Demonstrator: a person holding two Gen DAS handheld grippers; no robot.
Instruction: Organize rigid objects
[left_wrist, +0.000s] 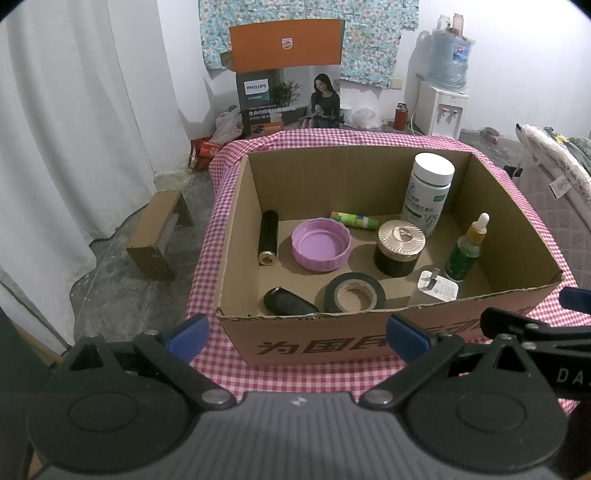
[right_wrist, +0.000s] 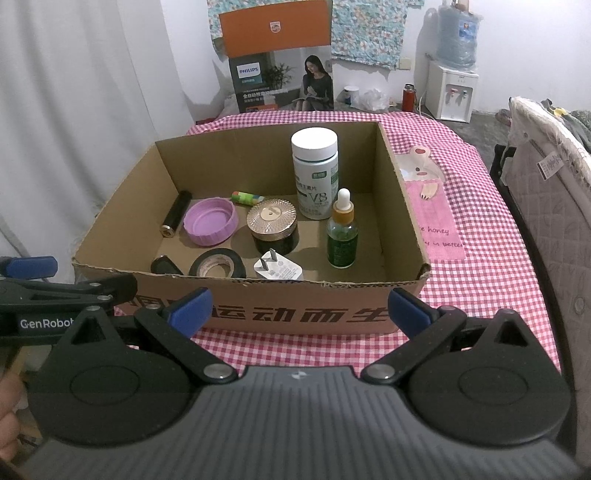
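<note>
Both grippers sit at the near side of an open brown cardboard box (left_wrist: 388, 343) w/ black printed characters on its front wall; box rests on a pink-and-white checked cloth (right_wrist: 461, 155). Left gripper (left_wrist: 297, 332) has its blue-tipped fingers (left_wrist: 188, 334) spread wide, nothing between them, box's front-left corner just ahead. Right gripper (right_wrist: 299, 312) is likewise spread wide and empty, facing the box's front wall, right of the left one.

Everything sits inside the box, beyond both tools:
- black tape roll (left_wrist: 355, 293) lies flat just behind the front wall, straight ahead of left gripper
- dark oval case (left_wrist: 288, 302) to the tape's left, partly hidden by the wall
- white plug adapter (left_wrist: 439, 286), prongs up, to the tape's right
- green glass dropper bottle w/ white bulb (right_wrist: 342, 230) upright, near the box's right wall
- round black jar w/ gold lid (right_wrist: 274, 229) mid-box
- lilac plastic lid (left_wrist: 320, 244), open side up, left of the jar
- black cylinder w/ gold end (left_wrist: 267, 237) lying farther left
- green glue-stick-like tube (left_wrist: 354, 220) lying toward the back
- tall white pill bottle w/ white cap (right_wrist: 314, 173) upright at the back

A pink printed cloth pouch (right_wrist: 430, 210) lies outside, just right of the box.
</note>
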